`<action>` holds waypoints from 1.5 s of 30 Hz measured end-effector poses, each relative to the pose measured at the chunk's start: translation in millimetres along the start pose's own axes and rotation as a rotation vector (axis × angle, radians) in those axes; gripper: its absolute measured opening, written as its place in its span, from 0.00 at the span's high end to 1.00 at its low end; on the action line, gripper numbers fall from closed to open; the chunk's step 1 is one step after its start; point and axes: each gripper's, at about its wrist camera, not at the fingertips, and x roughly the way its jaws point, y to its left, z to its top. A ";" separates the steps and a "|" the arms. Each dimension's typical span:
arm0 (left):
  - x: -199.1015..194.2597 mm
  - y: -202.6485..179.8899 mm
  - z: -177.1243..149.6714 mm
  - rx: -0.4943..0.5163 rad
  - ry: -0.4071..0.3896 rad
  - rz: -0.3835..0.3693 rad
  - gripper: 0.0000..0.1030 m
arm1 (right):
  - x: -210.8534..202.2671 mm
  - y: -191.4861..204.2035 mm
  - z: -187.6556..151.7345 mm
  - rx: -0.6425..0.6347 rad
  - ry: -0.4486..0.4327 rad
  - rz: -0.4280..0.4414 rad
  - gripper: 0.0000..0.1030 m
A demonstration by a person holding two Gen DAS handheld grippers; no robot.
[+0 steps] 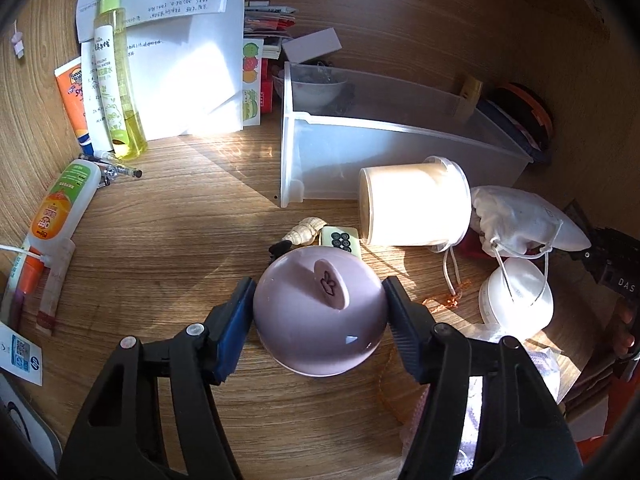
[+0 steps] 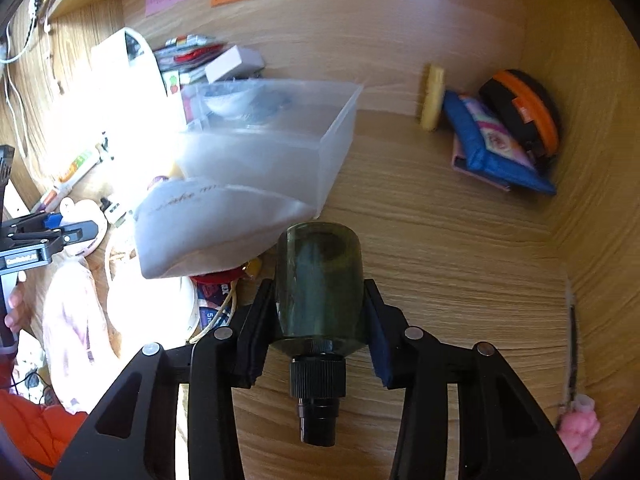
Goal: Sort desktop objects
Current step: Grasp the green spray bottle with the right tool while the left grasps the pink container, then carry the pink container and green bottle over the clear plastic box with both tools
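1. A glossy lilac ceramic dome with an oval knob [image 1: 320, 312] is clasped between the pads of the left gripper [image 1: 320, 312], at six o'clock on the wooden desk [image 1: 168, 240].
2. A dark green glass bottle with a black screw cap [image 2: 318, 284] is clamped in the right gripper [image 2: 320, 308], cap toward the camera.
3. The dome is best kept level, since its glaze looks slippery.
4. The frosted translucent plastic tray [image 1: 360, 136] lies at twelve o'clock; its near wall must be cleared.
5. Bare desk is seen from one to four o'clock of the bottle.
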 end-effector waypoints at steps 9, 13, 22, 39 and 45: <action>-25.4 -5.3 18.3 0.012 -0.097 0.014 0.38 | -30.9 -13.1 15.3 0.019 -0.100 -0.012 0.63; -35.1 -11.2 32.4 0.031 -0.145 0.009 0.38 | -38.7 -13.3 26.9 0.017 -0.136 0.000 0.63; -45.2 -21.4 66.0 0.060 -0.205 -0.064 0.38 | -43.2 -11.4 58.8 -0.025 -0.192 0.021 0.63; -11.4 -32.7 142.5 0.111 -0.190 -0.084 0.38 | 2.8 9.5 132.9 -0.155 -0.174 0.114 0.63; 23.9 -31.2 159.5 0.100 -0.098 -0.106 0.38 | 29.4 12.4 154.0 -0.190 -0.120 0.118 0.63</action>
